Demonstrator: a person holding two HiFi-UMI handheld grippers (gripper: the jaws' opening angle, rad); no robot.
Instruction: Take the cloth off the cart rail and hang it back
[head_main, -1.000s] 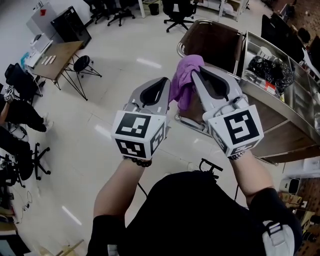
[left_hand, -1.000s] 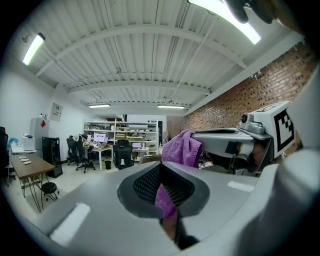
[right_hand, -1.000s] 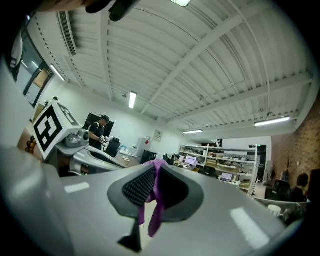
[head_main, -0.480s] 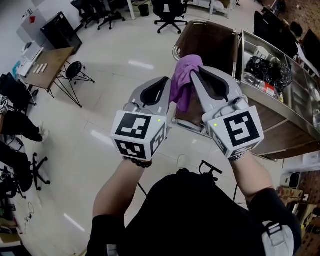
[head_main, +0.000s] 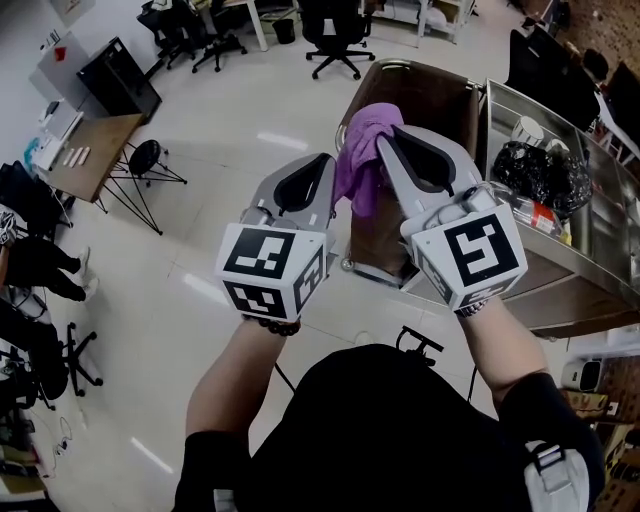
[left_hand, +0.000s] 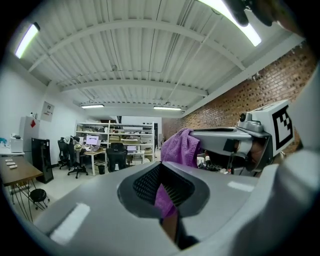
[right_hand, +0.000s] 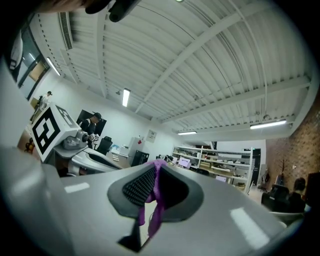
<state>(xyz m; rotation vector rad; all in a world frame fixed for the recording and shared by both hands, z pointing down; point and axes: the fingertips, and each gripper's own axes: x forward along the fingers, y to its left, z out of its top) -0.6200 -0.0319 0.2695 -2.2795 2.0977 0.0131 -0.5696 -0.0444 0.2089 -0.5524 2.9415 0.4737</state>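
A purple cloth (head_main: 358, 160) hangs bunched between my two grippers, held up in the air over the near end of the cart. The cart's metal rail (head_main: 405, 66) curves round a brown panel (head_main: 425, 100) just beyond the cloth. My left gripper (head_main: 326, 163) is shut on the cloth's left side; purple fabric (left_hand: 164, 200) shows pinched between its jaws. My right gripper (head_main: 386, 138) is shut on the right side, with a thin purple fold (right_hand: 152, 200) caught in its jaws. In the left gripper view, the cloth (left_hand: 181, 147) drapes off the right gripper's tip.
A steel cart shelf (head_main: 590, 170) to the right carries a black bag (head_main: 535, 150) and small items. Office chairs (head_main: 335, 20) stand at the back, and a wooden table (head_main: 95, 140) on the left. A seated person (head_main: 35, 250) is at the left edge.
Both grippers, still gripping the cloth, have moved forward together and risen slightly. The cart's brown panel and rail now sit more directly behind and under the cloth.
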